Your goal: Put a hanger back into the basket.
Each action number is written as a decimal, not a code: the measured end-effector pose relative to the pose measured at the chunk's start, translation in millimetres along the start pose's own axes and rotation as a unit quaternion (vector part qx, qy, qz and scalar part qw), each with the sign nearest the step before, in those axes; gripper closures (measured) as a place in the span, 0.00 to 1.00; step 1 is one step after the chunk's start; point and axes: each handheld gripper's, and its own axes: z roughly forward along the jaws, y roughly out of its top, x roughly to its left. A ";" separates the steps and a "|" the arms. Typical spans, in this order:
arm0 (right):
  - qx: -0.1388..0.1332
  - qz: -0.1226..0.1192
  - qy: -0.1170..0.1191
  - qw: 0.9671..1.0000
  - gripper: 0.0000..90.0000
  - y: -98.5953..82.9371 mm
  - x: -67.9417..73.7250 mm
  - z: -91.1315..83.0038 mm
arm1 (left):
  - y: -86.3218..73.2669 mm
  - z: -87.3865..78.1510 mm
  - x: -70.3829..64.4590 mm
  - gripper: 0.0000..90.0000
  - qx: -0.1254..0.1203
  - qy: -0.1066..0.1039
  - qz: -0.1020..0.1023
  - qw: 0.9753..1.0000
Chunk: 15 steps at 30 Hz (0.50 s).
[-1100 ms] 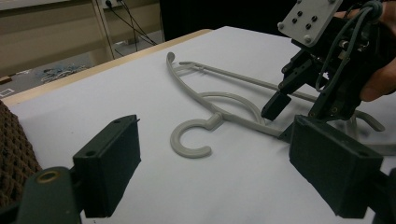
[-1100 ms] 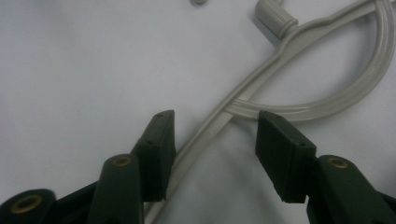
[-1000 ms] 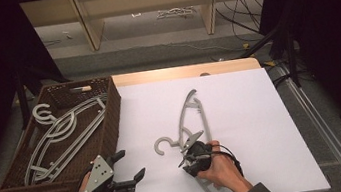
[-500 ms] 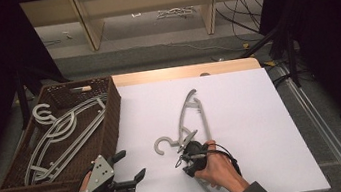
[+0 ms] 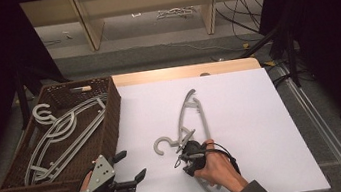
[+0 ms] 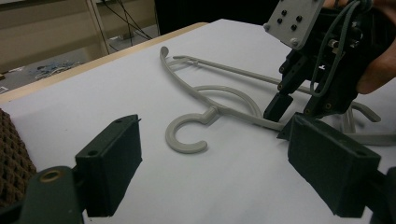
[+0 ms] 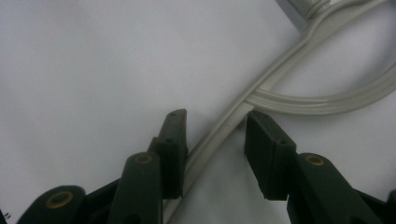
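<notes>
Plainly unmarked grey hanger (image 5: pixel 193 123), right gripper (image 5: pixel 183 156) astride

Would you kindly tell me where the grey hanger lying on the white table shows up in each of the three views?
High view: the grey hanger lies mid-table, running from upper middle down to the right claw.
Left gripper view: upper centre, its hook curling at the middle, beyond the left claw.
Right gripper view: its bar runs from top right down between the open jaws.
Shared landmark: the hanger's hook, on the white table.
</notes>
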 end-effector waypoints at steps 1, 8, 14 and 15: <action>0.000 -0.002 0.001 1.000 0.68 0.1 -0.1 0.0 | 0.1 0.1 0.0 0.19 0.000 0.000 -0.001 1.000; 0.000 -0.013 0.004 1.000 0.82 0.1 -1.3 -1.1 | 0.4 0.1 -0.4 0.19 0.001 -0.002 0.005 1.000; 0.004 -0.036 0.012 0.999 0.91 -1.2 -4.1 -2.7 | 0.4 0.0 -1.5 0.20 0.007 -0.001 0.007 1.000; 0.006 -0.047 0.010 0.999 0.91 -1.5 -3.6 -3.1 | 0.4 0.3 -1.2 0.20 0.007 -0.002 0.013 1.000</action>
